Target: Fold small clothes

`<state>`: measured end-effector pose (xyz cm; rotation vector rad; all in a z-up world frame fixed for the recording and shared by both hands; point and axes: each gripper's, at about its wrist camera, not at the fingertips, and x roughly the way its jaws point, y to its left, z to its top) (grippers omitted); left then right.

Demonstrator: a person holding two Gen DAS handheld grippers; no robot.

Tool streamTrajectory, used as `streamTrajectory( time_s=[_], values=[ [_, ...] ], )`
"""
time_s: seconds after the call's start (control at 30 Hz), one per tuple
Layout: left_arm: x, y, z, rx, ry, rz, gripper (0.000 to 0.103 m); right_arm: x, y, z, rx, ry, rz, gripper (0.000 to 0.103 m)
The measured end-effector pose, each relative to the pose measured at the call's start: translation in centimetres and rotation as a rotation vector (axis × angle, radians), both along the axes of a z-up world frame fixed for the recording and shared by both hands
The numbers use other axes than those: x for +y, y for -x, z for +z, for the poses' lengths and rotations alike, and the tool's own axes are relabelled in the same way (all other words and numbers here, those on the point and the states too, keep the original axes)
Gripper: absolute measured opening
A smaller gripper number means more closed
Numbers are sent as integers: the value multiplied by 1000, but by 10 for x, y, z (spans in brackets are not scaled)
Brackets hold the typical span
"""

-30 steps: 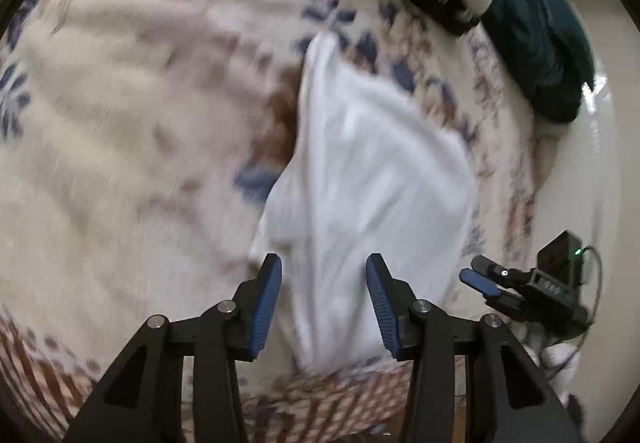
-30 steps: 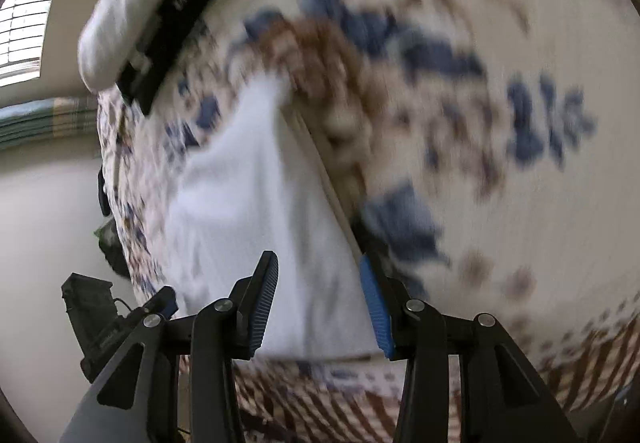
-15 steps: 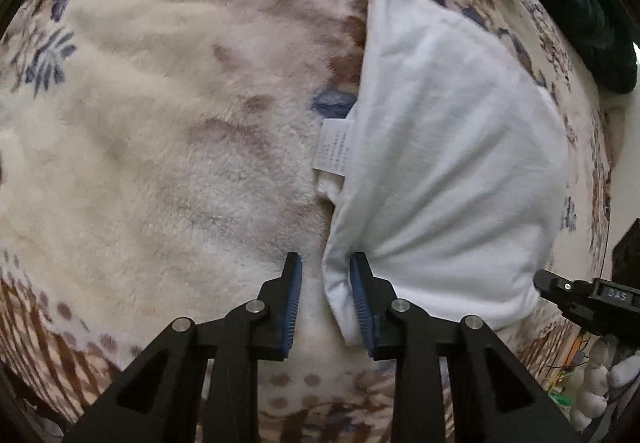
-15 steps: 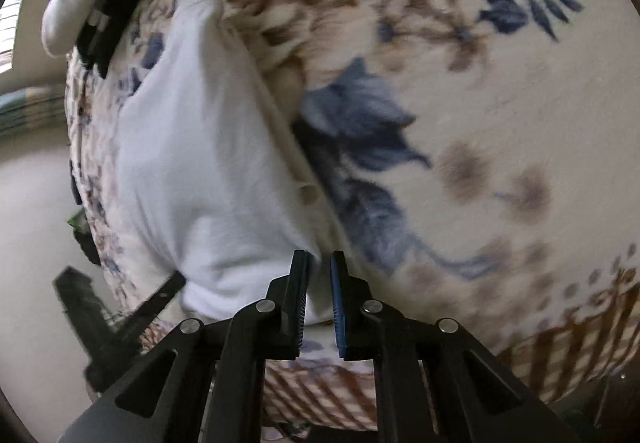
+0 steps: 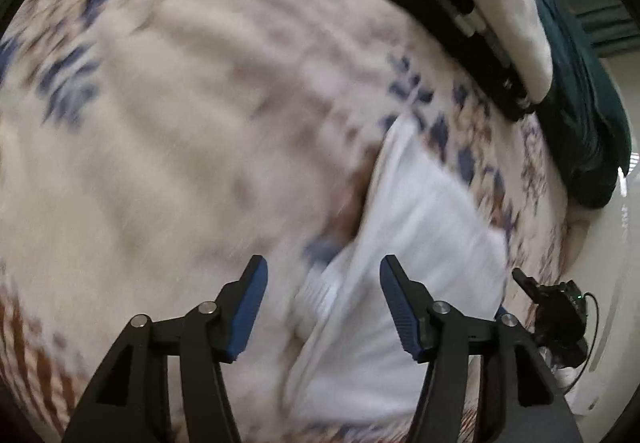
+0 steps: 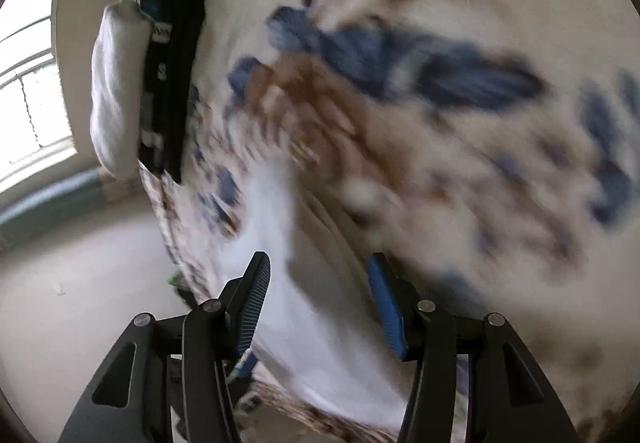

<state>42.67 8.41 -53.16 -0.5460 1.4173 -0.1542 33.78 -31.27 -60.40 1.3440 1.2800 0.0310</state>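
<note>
Risk, as we judge it: the white cloth (image 5: pixel 420 243) lies loosely folded on the blanket (image 5: pixel 180 143) near the bed's edge, so a snagged layer could drag the fold open or pull it off. Left tongs (image 5: pixel 322 303) and right tongs (image 6: pixel 316 301) have both just been opening; each now stands about half apart over the cloth's near edge, pads clear, holding nothing.

A folded garment (image 5: pixel 424 243) lies on the blanket (image 5: pixel 180 123). A stack of folded clothes (image 5: pixel 480 15) sits at its one o'clock, near the blanket's far edge.
</note>
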Motion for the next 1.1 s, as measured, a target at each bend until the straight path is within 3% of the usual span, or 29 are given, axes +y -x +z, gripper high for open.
streamTrajectory(
  time_s=[0.03, 0.07, 0.13, 0.2, 0.23, 0.27, 0.33, 0.47, 0.57, 0.63, 0.7, 0.73, 0.77, 0.97, 1.1],
  values=[
    [-7, -12, -3, -5, 19, -15, 58, 0, -13, 2, -9, 15, 2, 51],
    [-14, -23, -4, -15, 28, -32, 58, 2, -24, 8, -27, 53, 30, 34],
    [-33, -43, -7, -37, 12, -92, 58, 7, -42, 21, -45, 133, 101, 16],
    [-51, -53, -11, -62, -27, -164, 55, 18, -57, 33, -65, 203, 158, 11],
    [-56, -58, -12, -69, -59, -184, 45, 21, -61, 36, -71, 222, 181, 7],
    [-63, -62, -13, -84, -85, -202, 12, 21, -64, 38, -74, 249, 194, 6],
    [-67, -64, -13, -110, -135, -239, 7, 20, -68, 43, -77, 299, 197, 5],
    [-66, -70, -20, -109, -135, -240, 7, 9, -69, 40, -54, 335, 149, 4],
    [-59, -70, -25, -68, -111, -210, 12, 8, -70, 28, -32, 300, 168, 5],
    [-46, -65, -18, -47, -48, -166, 23, 5, -67, 24, -4, 257, 178, 7],
    [-31, -56, -7, -61, 34, -135, 54, 2, -58, 27, -5, 236, 190, 21],
    [-24, -49, -3, -73, 85, -127, 62, 0, -52, 29, -4, 233, 198, 45],
    [-16, -39, -3, -75, 163, -131, 71, -1, -46, 30, -8, 224, 205, 59],
    [0, -1, -48, 62, 366, -160, 73, 23, -4, 5, -16, 118, 345, 60],
    [-6, 2, -52, 47, 391, -158, 77, 42, 2, -22, -34, 27, 363, 61]
  ],
)
